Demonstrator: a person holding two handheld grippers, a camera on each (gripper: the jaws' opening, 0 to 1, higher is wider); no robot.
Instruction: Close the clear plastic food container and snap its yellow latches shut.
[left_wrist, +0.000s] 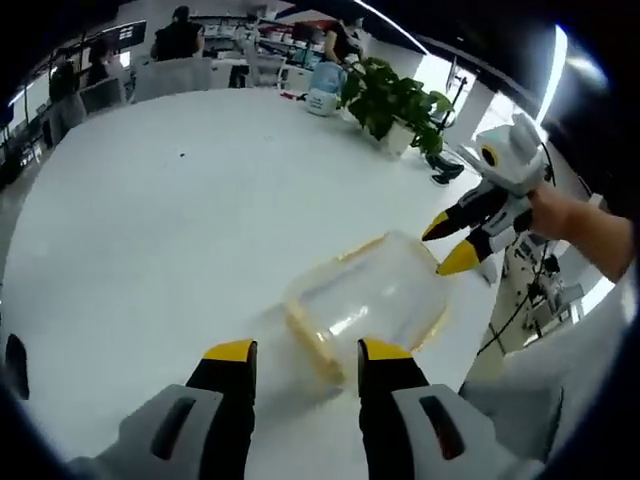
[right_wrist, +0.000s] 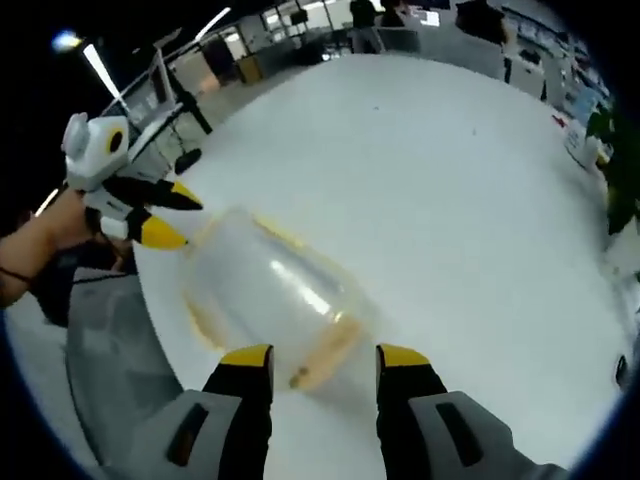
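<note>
- Clear plastic food container (left_wrist: 372, 298) rests on the white desk (left_wrist: 170, 220), just ahead of the left tool (left_wrist: 305, 352) and slightly to the right of the line between its jaws.
- Left tool's jaws stand wide apart with nothing between them; the right jaw's yellow tip sits close to the container's near rim, though contact cannot be told.
- Right tool (right_wrist: 323, 354) is likewise spread open and gripping nothing, with the container (right_wrist: 268, 295) just beyond and between its jaw tips.
- In the left gripper view, the right tool (left_wrist: 449, 244) comes in from the right, its yellow tips at the container's far edge, jaws parted.
- Yellow trim (left_wrist: 310, 345) runs along the container's rim; whether the latches are snapped cannot be told.
- A potted plant (left_wrist: 398, 103) stands far beyond the left tool, near the desk's far edge.
</note>
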